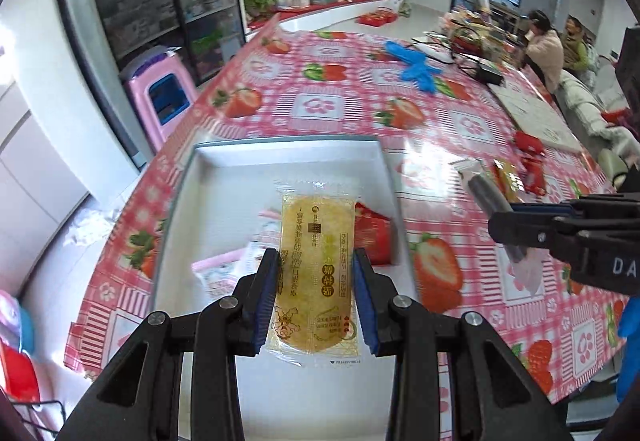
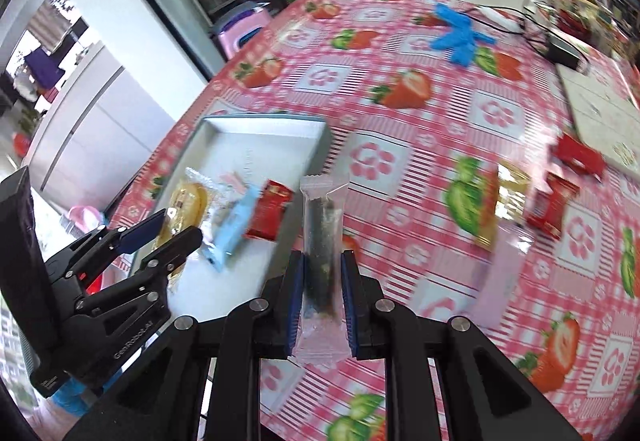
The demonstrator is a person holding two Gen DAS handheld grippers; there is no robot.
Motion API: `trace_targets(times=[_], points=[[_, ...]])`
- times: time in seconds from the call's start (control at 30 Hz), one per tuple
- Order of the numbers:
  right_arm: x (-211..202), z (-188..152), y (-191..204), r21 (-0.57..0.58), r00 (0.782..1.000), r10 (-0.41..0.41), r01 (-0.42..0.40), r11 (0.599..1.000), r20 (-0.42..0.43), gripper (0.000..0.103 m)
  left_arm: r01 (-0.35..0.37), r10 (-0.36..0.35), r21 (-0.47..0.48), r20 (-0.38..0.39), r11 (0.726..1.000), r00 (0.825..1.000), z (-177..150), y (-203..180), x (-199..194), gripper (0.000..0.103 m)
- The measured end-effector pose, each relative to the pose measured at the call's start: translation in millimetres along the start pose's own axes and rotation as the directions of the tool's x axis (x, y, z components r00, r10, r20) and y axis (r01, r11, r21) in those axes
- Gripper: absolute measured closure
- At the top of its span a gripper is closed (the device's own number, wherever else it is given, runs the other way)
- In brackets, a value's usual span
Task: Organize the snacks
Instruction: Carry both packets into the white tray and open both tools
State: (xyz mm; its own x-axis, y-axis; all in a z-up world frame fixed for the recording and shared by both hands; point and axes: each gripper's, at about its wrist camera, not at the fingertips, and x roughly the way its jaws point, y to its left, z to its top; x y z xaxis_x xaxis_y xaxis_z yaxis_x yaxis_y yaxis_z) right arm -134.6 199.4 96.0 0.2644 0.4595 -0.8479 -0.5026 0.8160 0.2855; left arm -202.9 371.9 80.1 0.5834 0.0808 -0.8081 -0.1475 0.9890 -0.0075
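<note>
My left gripper (image 1: 316, 261) is shut on a yellow cake packet (image 1: 314, 273) and holds it over the white tray (image 1: 208, 169); it also shows in the right wrist view (image 2: 160, 231). In the tray lie a red packet (image 1: 374, 237), a pink-white packet (image 1: 224, 273) and a light-blue packet (image 2: 232, 229). My right gripper (image 2: 322, 261) is shut on a clear packet with a dark stick inside (image 2: 322, 241), just right of the tray above the tablecloth. It shows in the left wrist view (image 1: 496, 209) too.
Loose on the strawberry tablecloth (image 2: 400, 121) to the right lie a gold packet (image 2: 510, 193) and red packets (image 2: 552, 209). Blue gloves (image 2: 460, 37), cables and a black adapter (image 2: 564, 53) lie farther back. A white board (image 2: 600, 109) lies at the far right. A pink stool (image 1: 160, 97) stands beside the table.
</note>
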Motion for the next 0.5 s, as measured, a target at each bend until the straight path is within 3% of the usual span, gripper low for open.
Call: trace_targets(times=[0.1,0.5], points=[[17,11,24,-0.036,1.0,0.016,-0.017,0.999,-0.02,0.083,-0.031,0.031,-0.026,-0.006,0.999,1.0,-3,16,8,0.063],[78,36,83,-0.12,0.994,0.041,-0.053,0.991,-0.1,0.083,-0.031,0.025,-0.092,-0.068,0.995,0.997,-16,51,37,0.063]])
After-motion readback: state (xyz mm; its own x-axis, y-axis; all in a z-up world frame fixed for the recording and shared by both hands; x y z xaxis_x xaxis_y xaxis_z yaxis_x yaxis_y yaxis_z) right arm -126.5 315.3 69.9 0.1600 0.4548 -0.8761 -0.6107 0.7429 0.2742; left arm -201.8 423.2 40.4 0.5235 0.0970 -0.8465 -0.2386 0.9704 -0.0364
